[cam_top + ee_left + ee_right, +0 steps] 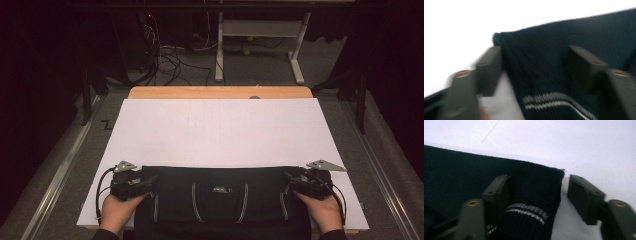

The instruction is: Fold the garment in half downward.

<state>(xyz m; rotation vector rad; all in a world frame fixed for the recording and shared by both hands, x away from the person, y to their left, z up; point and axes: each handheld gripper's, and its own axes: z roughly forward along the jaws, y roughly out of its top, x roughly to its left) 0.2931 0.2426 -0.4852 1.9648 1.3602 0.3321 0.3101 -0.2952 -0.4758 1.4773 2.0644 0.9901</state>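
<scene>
A black knit garment (220, 200) with thin grey stripes lies folded along the near edge of the white sheet (220, 130). My left gripper (152, 181) is at the garment's left end, held in a hand. In the left gripper view the jaws of my left gripper (536, 67) stand apart around the garment's corner (544, 45), one over the sheet, one over the fabric. My right gripper (289, 181) is at the garment's right end. In the right gripper view my right gripper (539, 192) is open, one jaw over the striped cuff (526, 211), the other on bare sheet (599, 157) beside the edge.
The white sheet covers a wooden table (220, 92) and stretches far beyond the garment. Behind the table, on the floor, are loose cables (167, 60) and a white desk frame (260, 30). Metal rails (60, 170) run along both sides.
</scene>
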